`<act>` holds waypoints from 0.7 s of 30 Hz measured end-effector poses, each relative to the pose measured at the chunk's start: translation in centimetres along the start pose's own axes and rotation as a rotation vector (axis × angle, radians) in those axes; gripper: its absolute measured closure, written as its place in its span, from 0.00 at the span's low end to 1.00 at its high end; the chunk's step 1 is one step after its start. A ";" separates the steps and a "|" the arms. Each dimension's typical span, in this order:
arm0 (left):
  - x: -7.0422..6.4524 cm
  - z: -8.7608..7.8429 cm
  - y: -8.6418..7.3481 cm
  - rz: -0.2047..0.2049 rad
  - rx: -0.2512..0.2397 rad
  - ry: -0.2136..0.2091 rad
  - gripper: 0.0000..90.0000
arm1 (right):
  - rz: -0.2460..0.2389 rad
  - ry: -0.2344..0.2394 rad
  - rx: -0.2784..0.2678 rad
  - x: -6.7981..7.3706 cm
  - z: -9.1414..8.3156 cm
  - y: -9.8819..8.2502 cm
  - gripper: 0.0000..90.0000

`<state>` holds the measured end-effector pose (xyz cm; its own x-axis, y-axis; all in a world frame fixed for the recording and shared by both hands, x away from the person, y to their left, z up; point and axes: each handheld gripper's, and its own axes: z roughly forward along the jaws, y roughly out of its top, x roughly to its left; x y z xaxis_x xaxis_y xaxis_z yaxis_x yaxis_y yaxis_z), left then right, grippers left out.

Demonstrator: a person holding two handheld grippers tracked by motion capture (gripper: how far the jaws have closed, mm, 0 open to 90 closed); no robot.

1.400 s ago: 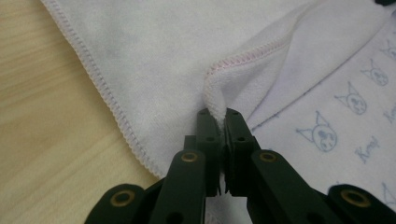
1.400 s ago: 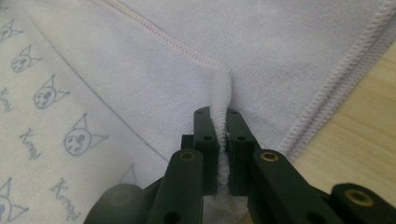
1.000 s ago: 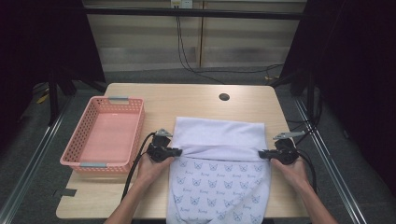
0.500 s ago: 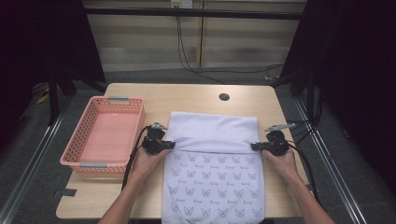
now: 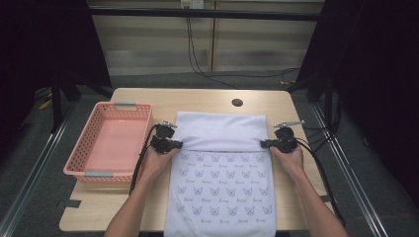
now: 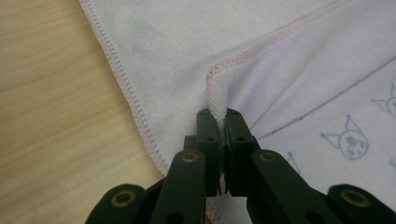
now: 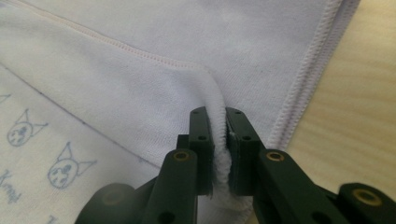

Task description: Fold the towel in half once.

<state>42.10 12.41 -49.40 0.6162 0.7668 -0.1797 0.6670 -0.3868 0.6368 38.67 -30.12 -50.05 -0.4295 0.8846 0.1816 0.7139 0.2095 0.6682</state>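
A white towel [image 5: 222, 187] printed with small blue cat faces lies on the wooden table [image 5: 148, 101], and its near end hangs over the front edge. Its far part is folded back toward the person as a plain white flap [image 5: 222, 131]. My left gripper [image 5: 178, 144] [image 6: 223, 114] is shut on the flap's left corner, with the stitched hem pinched between its jaws. My right gripper [image 5: 264, 144] [image 7: 218, 114] holds the flap's right corner. Its jaws have just been easing apart slightly, and the towel edge is still pressed between them.
A pink plastic basket [image 5: 81, 145] stands empty on the table's left side, close to my left gripper. A round cable hole [image 5: 237, 102] sits in the tabletop beyond the towel. Bare wood lies right of the towel.
Both grippers have moved away from the person with the flap's corners. The flap, bulging upward before, now lies flat, and its far fold sits farther up the table.
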 end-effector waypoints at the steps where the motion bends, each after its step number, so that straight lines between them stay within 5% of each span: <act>1: 0.1 0.1 0.1 -0.007 -0.006 -0.005 0.97 | 0.001 -0.009 0.002 -0.2 0.2 0.3 0.91; 13: 1.2 1.8 2.3 -0.045 -0.005 -0.009 0.97 | 0.042 -0.107 0.006 -1.8 2.4 3.3 0.92; 16: 1.2 1.5 2.4 -0.068 -0.027 -0.037 0.97 | 0.057 -0.071 -0.024 -2.2 2.0 3.6 0.94; 21: 0.8 -1.4 3.7 -0.077 -0.162 -0.106 0.97 | 0.056 0.023 -0.155 -2.7 -1.8 5.2 0.95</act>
<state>44.49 12.34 -46.17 0.6124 0.7292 -0.3052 0.6432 -0.2352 0.7287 42.47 -32.16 -45.76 -0.4048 0.8831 0.2371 0.6440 0.0913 0.7595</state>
